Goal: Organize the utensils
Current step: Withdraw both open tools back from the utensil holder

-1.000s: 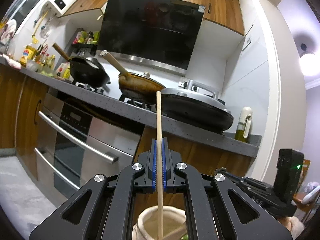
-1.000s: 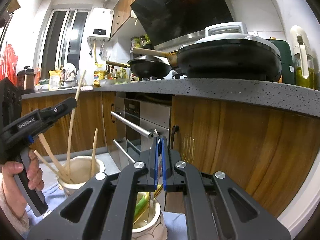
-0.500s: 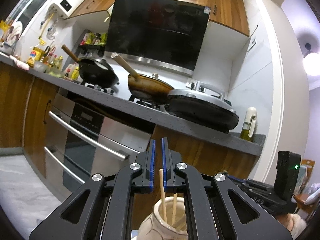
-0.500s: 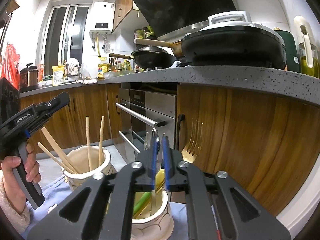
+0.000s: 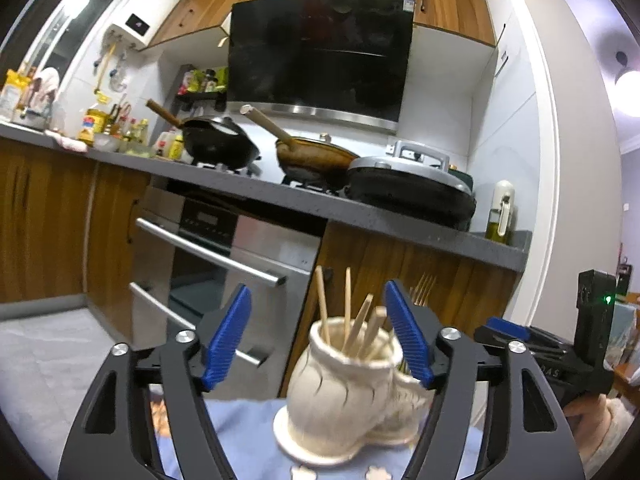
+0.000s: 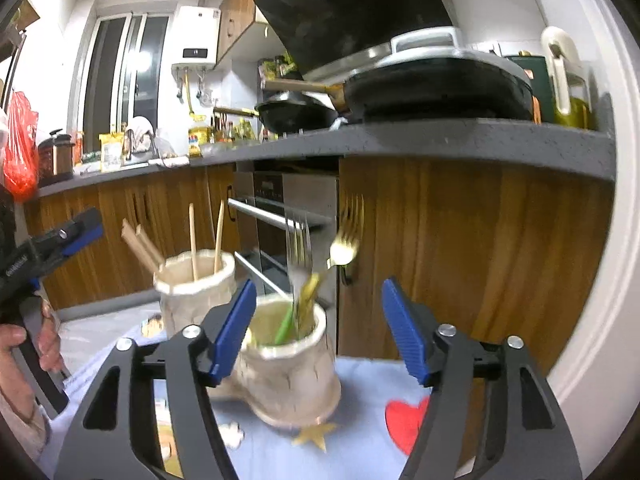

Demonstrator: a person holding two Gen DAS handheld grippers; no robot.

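Two cream ceramic holders stand side by side on a light blue cloth (image 6: 360,444). The chopstick holder (image 5: 340,384) holds several wooden chopsticks (image 5: 347,307); it also shows in the right wrist view (image 6: 196,292). The other holder (image 6: 292,364) holds a silver fork (image 6: 298,248), a gold fork (image 6: 347,236) and a green-handled utensil (image 6: 285,326). My left gripper (image 5: 318,336) is open and empty, just in front of the chopstick holder. My right gripper (image 6: 318,330) is open and empty, in front of the fork holder.
The kitchen counter (image 5: 280,196) with pans and an oven (image 5: 224,264) stands close behind the holders. The other hand-held gripper shows at the right edge of the left view (image 5: 560,356) and at the left edge of the right view (image 6: 44,244). Wooden cabinet doors (image 6: 460,260) lie behind.
The left gripper let a chopstick drop into its holder, opened wide and drew back. The right gripper released a fork into its holder, opened and drew back.
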